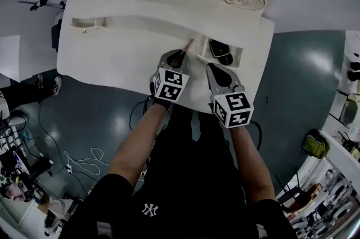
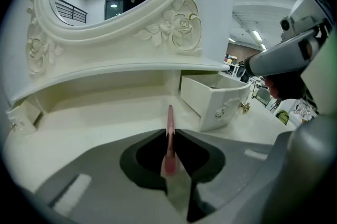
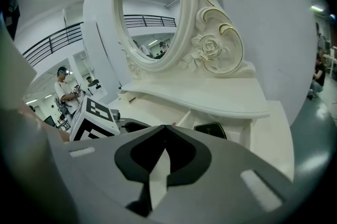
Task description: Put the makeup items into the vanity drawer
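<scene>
From the head view, the person's bare forearms [image 1: 135,142] reach out from a black T-shirt. Each carries a grey plastic gripper with a black-and-white marker cube. The left gripper [image 1: 179,57] is clamped on a slim, glossy pink makeup pencil [image 1: 187,45] that points towards the small open white drawer [image 1: 203,52] on the smooth cream vanity counter [image 1: 112,58]. The right gripper [image 1: 214,67] hovers just beside it, in front of the drawer, where a flat black compact [image 1: 220,50] lies.

In the left gripper view the jaws pinch the pencil's rounded end, its thin shaft held above the counter. The drawer has a curved front with a gold knob [image 2: 245,107].

In the right gripper view the jaws are pressed together with nothing between them. Beyond stands an oval mirror frame [image 3: 210,49] carved with roses.
</scene>
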A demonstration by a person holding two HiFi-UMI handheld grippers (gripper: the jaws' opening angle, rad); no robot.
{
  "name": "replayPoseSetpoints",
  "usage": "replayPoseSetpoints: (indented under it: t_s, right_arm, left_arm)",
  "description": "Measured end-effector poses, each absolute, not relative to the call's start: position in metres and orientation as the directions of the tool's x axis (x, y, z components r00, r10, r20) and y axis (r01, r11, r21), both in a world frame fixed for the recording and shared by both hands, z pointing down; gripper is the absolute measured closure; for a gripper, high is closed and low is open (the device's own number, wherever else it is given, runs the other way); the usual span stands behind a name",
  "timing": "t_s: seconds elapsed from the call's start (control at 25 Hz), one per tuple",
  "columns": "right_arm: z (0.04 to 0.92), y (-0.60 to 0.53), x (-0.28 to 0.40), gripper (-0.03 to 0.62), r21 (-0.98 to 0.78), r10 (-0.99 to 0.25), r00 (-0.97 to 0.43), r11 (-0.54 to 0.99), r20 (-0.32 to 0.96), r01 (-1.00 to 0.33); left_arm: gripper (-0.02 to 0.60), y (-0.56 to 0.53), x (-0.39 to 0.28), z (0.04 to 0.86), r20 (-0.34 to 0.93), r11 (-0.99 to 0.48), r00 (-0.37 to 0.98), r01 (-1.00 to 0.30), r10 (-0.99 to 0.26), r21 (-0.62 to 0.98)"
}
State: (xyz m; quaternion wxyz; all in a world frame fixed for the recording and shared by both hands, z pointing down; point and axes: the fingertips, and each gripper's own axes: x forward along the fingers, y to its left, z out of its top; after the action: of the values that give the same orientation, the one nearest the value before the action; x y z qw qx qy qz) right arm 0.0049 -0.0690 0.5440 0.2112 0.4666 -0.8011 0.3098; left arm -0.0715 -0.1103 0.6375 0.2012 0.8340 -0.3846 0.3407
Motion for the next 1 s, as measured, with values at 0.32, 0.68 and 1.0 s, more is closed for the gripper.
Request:
replayPoseSetpoints:
  t_s: [0.32,0.68,1.0]
  right_arm:
    - [0.533,-0.069,0.019,0.566,-0.310,-0.640,-0.478,0.364,0.602,-0.878]
    - [0.513,-0.067,0.047,0.566,-0.322,-0.687,-0.459,0.330,0.563,-0.888]
    - [0.500,-0.059,0.087,0.566,-0.324,-0.727,-0.419,0.278,0.544,-0.904]
  left_arm:
    - [0.534,-0.109,-0.062,0.598,0.674,-0.650,0.500,-0.759,-0.545,0.038]
    - [0.534,-0.106,-0.019,0.546,0.604,-0.746,0.578,-0.664,-0.549,-0.044]
    - [0.532,-0.090,0.033,0.536,0.609,-0.852,0.647,-0.515,-0.459,-0.095]
